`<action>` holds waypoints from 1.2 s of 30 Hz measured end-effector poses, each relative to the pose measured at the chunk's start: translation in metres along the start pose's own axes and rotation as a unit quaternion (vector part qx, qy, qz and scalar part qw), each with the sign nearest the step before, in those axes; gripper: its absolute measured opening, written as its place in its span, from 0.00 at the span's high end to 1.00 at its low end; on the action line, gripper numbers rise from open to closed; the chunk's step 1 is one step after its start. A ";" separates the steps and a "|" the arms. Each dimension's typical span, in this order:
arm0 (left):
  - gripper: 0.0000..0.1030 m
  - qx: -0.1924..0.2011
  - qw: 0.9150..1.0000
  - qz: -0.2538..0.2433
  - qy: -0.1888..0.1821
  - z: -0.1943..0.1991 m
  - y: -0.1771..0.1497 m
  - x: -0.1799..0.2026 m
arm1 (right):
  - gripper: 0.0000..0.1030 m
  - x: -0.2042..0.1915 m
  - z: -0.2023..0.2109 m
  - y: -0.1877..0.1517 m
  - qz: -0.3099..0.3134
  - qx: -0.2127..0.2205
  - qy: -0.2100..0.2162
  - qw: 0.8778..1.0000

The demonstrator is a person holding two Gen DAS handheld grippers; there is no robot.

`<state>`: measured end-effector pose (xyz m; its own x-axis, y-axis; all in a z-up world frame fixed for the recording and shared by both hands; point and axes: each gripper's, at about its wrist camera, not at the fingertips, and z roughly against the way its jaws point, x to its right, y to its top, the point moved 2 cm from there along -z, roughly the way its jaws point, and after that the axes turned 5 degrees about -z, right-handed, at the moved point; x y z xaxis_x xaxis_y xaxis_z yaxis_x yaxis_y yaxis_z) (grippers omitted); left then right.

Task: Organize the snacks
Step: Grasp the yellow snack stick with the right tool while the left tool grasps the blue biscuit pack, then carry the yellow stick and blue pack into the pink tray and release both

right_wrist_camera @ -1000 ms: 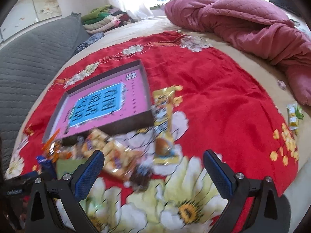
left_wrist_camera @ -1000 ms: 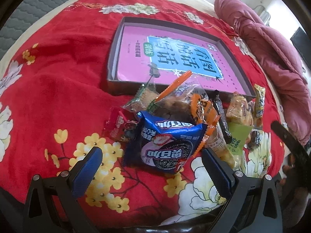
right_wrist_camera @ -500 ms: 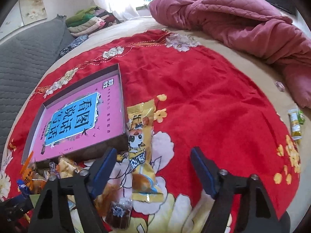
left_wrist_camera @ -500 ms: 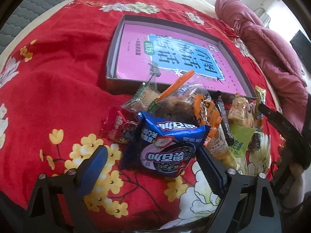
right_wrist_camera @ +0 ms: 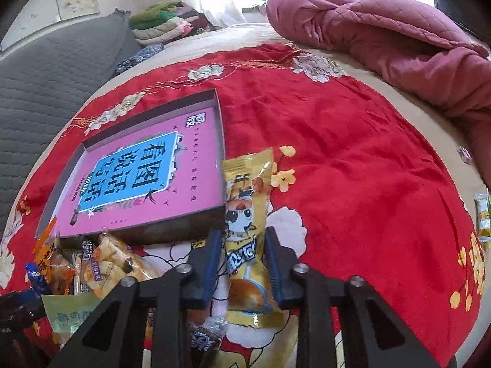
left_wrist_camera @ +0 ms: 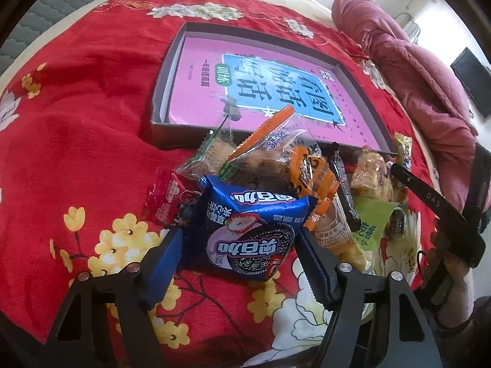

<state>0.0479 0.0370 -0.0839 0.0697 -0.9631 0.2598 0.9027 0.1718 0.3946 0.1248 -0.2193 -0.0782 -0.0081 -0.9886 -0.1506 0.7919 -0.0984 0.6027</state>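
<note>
My left gripper [left_wrist_camera: 238, 239] is closing around a blue cookie packet [left_wrist_camera: 254, 211] that lies at the front of a heap of snacks [left_wrist_camera: 310, 181] on the red floral cloth. Both pads touch the packet's sides. Behind the heap is a shallow dark box [left_wrist_camera: 159, 98] with a pink book lying inside it. My right gripper [right_wrist_camera: 243, 236] is closing on a long yellow snack packet [right_wrist_camera: 245, 202] beside the box's [right_wrist_camera: 159, 233] near right corner. Its pads press the packet's two sides. The rest of the heap [right_wrist_camera: 107, 263] lies to its left.
A maroon quilt [right_wrist_camera: 383, 36] is bunched at the far right of the bed. A grey padded surface [right_wrist_camera: 46, 76] and folded clothes [right_wrist_camera: 165, 24] are at the back left. One small packet [right_wrist_camera: 481, 217] lies alone at the right edge. A hand [left_wrist_camera: 454, 273] shows on the right.
The left jaws have narrowed from wide apart onto the blue packet. The right gripper moved forward and down over the yellow packet and its jaws came together on it.
</note>
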 end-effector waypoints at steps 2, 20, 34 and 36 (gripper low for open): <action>0.31 -0.001 1.000 0.001 -0.005 -0.001 0.000 0.000 | 0.76 0.000 0.002 0.000 0.002 0.004 0.002 1.000; 0.37 0.028 0.999 -0.001 -0.015 0.028 0.002 -0.001 | 0.79 0.001 0.025 0.002 0.000 0.032 0.032 0.999; 0.37 0.094 0.995 -0.026 -0.006 0.063 0.011 0.011 | 0.79 -0.008 0.045 0.009 0.016 0.069 0.064 0.995; 0.37 0.096 0.995 -0.026 -0.006 0.063 0.014 0.010 | 0.79 -0.010 0.048 0.010 0.019 0.074 0.069 0.995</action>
<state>0.0343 0.0424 -0.0205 0.0196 -0.9695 0.2445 0.8069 0.1598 0.5687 0.1034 -0.2159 -0.0335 0.1110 -0.9678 -0.2257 0.6909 -0.0881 0.7175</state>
